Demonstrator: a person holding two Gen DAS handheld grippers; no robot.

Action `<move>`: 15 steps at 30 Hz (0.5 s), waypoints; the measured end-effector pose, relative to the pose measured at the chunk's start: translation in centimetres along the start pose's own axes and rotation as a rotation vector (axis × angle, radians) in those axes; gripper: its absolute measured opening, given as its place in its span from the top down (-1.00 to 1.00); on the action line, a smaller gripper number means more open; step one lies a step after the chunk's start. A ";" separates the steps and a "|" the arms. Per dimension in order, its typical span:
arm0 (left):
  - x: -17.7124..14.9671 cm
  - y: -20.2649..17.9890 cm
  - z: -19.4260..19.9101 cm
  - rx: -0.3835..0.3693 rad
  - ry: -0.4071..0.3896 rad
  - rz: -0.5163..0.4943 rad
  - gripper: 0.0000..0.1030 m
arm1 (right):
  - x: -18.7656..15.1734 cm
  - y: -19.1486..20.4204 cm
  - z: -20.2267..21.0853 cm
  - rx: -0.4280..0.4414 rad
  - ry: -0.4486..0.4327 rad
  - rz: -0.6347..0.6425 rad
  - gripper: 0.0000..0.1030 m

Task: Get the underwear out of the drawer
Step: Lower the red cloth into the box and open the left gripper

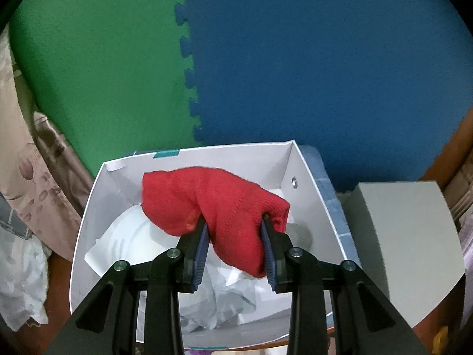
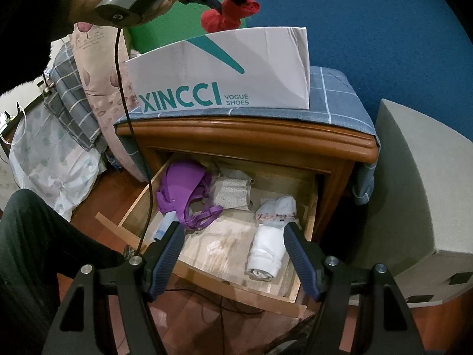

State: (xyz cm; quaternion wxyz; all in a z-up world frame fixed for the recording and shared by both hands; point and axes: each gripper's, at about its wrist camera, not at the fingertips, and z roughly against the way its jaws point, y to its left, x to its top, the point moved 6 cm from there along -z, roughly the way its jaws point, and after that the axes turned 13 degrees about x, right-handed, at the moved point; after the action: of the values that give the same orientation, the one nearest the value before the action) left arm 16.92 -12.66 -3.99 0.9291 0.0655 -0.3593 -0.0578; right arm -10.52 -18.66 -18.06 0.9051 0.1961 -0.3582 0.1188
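Left gripper (image 1: 235, 238): jaws clenched on a bunched red knit garment (image 1: 212, 204), held over the open white cardboard shoebox (image 1: 307, 177).
Shoebox: on the blue checked cloth (image 2: 334, 94) covering the wooden nightstand (image 2: 245, 136); holds crumpled white paper (image 1: 124, 236).
Right gripper (image 2: 233, 236): jaws released, empty, poised above the drawer's front edge.
Wooden drawer (image 2: 224, 281): pulled open.
Remaining, left side: purple bra (image 2: 183, 189), grey patterned folded piece (image 2: 230, 195).
Remaining, right side: rolled white garment (image 2: 266, 251), white sock-like bundle (image 2: 278, 207).
Progress: red piece out, apparently near drop-off; roughly four pieces left.
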 end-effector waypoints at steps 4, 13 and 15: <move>0.1 0.1 -0.5 0.003 0.019 -0.006 0.43 | 0.0 0.1 0.0 0.003 0.001 -0.004 -0.39; -1.0 -0.4 -3.0 -0.020 0.122 -0.056 0.44 | 0.0 -0.2 0.0 0.016 0.000 -0.024 -0.39; -1.2 -0.6 -3.8 -0.016 0.140 -0.065 0.44 | 0.1 -0.3 0.0 0.019 0.001 -0.027 -0.39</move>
State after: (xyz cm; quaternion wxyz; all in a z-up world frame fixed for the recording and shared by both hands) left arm 18.60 -12.81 -7.65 0.9501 0.0737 -0.2905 -0.0859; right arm -10.41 -18.90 -18.08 0.9048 0.2092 -0.3542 0.1102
